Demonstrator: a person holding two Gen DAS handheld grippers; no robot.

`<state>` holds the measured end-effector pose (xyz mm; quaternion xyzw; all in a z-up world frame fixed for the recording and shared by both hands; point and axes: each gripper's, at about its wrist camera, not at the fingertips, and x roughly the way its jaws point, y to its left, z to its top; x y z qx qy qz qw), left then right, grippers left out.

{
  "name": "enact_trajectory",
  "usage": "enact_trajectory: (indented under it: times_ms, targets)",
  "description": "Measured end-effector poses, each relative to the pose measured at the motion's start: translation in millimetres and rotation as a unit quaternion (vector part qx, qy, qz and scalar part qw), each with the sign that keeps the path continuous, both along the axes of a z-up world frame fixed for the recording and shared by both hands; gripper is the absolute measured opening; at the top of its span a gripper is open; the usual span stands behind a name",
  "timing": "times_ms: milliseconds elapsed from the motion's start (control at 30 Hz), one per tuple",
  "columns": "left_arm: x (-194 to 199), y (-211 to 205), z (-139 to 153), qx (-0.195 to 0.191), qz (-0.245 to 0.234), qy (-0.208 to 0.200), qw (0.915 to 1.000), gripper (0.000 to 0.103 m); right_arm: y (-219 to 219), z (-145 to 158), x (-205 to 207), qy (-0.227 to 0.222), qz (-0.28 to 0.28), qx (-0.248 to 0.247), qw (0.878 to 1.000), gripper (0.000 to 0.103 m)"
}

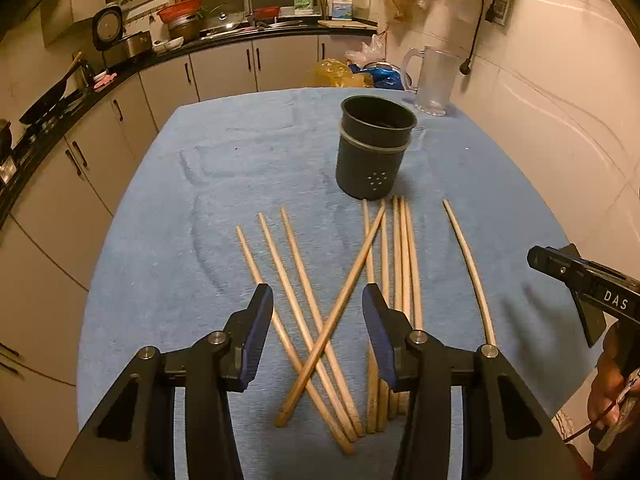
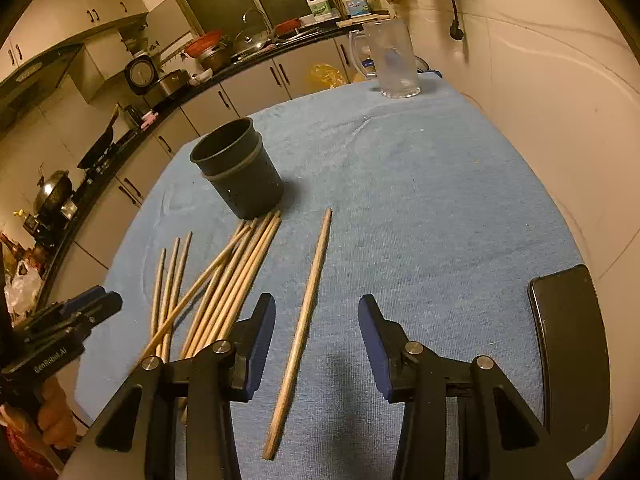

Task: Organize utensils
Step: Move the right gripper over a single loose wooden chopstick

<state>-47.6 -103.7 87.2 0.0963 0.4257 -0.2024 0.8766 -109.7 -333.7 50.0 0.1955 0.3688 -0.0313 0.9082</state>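
Several wooden chopsticks (image 1: 304, 320) lie loose on the blue cloth (image 1: 200, 240), one crossing (image 1: 352, 276) diagonally over the others. Behind them stands a dark round utensil holder (image 1: 374, 152), upright. My left gripper (image 1: 317, 292) hovers over the crossed chopsticks with its jaws apart and its pads touching none of them. One chopstick (image 2: 308, 312) lies alone to the right of the pile (image 2: 224, 292). My right gripper (image 2: 317, 301) straddles it, open, with its pads clear of the wood. The holder (image 2: 240, 172) stands beyond to the left. Each gripper shows at the edge of the other's view: right gripper (image 1: 580, 280), left gripper (image 2: 80, 312).
A clear plastic jug (image 2: 394, 60) stands at the table's far end by the wall. A dark phone (image 2: 568, 344) lies near the right table edge. The wall runs close along the right side. Kitchen counters and cabinets (image 1: 224, 72) curve behind and to the left.
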Motion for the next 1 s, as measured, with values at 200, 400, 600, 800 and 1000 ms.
enact_trajectory:
  times_ms: [200,400,600,800,1000]
  targets:
    - [-8,-6,7,-0.001,-0.006,-0.017,0.9998,0.045,5,-1,-2,-0.001,0.004,0.005,1.000,0.047]
    - [-15,-12,10,0.002,-0.013,-0.039,0.9991,0.045,15,0,-5,-0.004,0.010,-0.005,1.000,0.047]
    - [-2,-18,-2,0.017,-0.025,-0.018,0.9994,0.046,16,-3,1,0.010,0.010,-0.008,1.000,0.047]
    - [27,-34,-26,0.041,-0.053,0.032,0.9973,0.049,4,-7,28,0.051,0.009,-0.005,0.999,0.047]
    - [45,-52,-40,0.080,-0.072,0.034,0.9936,0.051,-14,-17,49,0.086,-0.007,0.031,0.996,0.049]
